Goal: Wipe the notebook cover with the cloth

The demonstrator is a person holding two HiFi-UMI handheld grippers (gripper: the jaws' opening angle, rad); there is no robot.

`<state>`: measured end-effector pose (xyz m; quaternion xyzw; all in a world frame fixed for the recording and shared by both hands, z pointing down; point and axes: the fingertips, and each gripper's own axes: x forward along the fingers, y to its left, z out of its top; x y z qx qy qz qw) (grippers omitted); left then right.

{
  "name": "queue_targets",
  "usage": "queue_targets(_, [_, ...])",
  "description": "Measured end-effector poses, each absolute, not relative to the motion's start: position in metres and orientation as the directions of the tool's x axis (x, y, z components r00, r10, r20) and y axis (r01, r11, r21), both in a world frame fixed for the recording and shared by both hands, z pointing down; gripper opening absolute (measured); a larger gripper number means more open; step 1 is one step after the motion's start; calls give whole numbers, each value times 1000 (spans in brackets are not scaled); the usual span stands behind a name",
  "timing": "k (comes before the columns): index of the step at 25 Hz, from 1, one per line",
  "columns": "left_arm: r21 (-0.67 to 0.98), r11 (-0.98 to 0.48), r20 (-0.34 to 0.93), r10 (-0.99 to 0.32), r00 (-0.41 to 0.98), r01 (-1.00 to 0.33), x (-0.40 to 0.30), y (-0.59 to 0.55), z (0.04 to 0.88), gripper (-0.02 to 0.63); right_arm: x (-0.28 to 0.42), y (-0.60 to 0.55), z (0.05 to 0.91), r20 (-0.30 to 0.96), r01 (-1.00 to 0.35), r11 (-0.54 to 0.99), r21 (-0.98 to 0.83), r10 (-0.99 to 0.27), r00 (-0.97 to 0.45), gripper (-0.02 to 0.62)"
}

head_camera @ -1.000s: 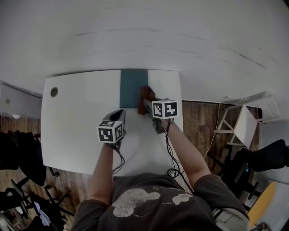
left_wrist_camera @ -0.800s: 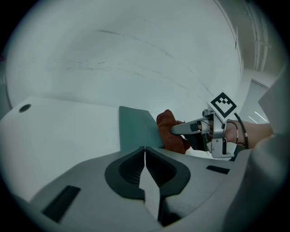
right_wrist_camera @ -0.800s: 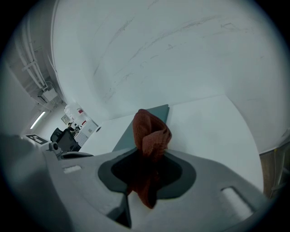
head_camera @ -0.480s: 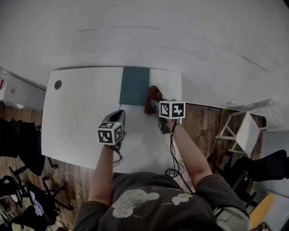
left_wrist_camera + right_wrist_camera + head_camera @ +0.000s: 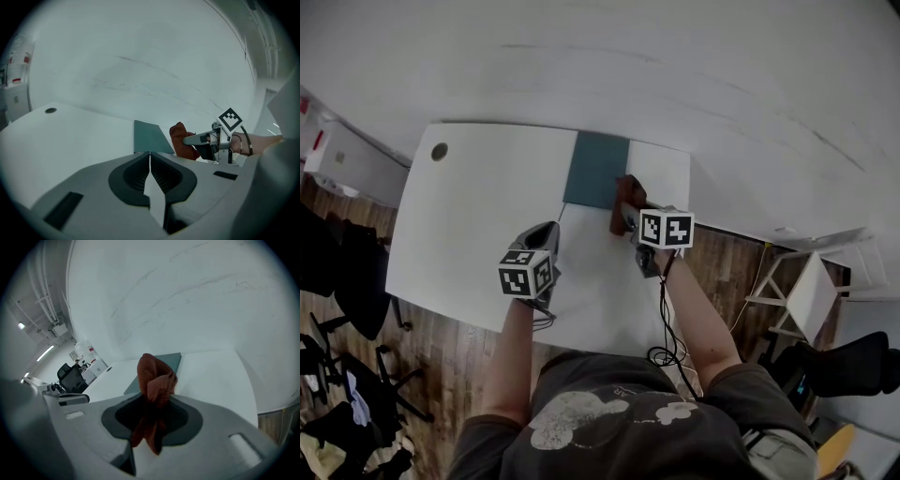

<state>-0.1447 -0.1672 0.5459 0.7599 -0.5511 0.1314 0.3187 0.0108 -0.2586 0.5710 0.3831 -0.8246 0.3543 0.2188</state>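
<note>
Head view | 1 notebook (image 5: 596, 170) | 1 cloth (image 5: 625, 195), clamped in right gripper (image 5: 621, 219)

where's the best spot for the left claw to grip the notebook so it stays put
Probably the near left corner of the notebook, coming from the person's side. It lies flat on the table, so the left claw, shut now, would need to open and pinch the edge low. That corner is bare; the cloth in the right claw sits by the near right one.
</note>
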Motion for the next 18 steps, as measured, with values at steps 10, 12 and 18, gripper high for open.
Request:
queue_targets(10, [286, -200, 485, -813, 322, -937, -158, -94, 509, 5, -21, -191, 519, 570, -739, 586, -333, -499, -652, 109])
queue_targets(12, [299, -196, 470, -822, 322, -934, -156, -75, 505, 5, -23, -171, 516, 564, -732, 592, -337, -496, -660, 109])
queue_targets(18, [307, -193, 446, -836, 320, -932, -152, -21, 499, 5, -32, -112, 509, 551, -705, 626, -333, -478, -684, 109])
